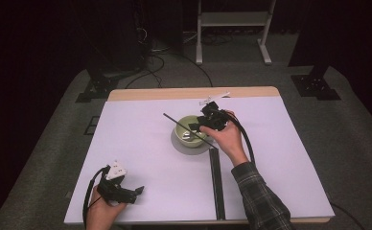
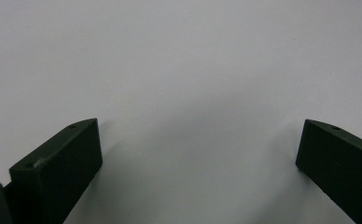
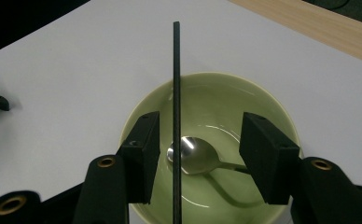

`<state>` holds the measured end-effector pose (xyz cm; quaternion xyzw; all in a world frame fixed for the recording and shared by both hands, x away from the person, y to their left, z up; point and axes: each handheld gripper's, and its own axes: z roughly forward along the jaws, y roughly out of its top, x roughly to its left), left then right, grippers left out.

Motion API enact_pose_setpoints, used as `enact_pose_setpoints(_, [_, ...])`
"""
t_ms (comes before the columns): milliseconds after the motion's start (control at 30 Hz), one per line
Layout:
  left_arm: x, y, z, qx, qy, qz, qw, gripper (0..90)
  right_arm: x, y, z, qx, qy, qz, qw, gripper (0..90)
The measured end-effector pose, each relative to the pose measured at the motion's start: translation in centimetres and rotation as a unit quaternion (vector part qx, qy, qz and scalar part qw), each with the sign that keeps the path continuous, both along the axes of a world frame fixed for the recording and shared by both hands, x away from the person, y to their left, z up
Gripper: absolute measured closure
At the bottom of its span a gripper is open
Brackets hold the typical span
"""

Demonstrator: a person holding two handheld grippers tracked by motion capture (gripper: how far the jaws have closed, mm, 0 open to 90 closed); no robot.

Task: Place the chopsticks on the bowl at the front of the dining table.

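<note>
Near the front left corner of the worktop, the left tool is resting low over the bare white surface, its jaws standing wide apart with nothing between them. Toward the middle, closer to the far edge, a pale green bowl is sitting with a metal spoon lying inside it and a thin black rod lying across its rim, slanting out toward the far left. A second long black bar is lying flat, running from just beside the bowl to the front edge. The right tool is hovering over the bowl with its jaws parted on either side of the rod, pads not pressing it. The step in hand is probably releasing the rod onto the bowl. The next move is likely calling for lifting straight away without nudging the rod off the rim.
</note>
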<state>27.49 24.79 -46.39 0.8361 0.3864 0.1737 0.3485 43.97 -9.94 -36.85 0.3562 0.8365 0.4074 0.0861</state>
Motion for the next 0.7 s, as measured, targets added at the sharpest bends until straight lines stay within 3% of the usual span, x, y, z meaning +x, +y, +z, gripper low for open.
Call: enact_pose_setpoints(700, [0.0,0.0,0.0,0.0,-0.001,0.0,1.0,0.0,-2.5,-4.6,1.0,-0.005,-0.014,-0.017,0.9997,47.4])
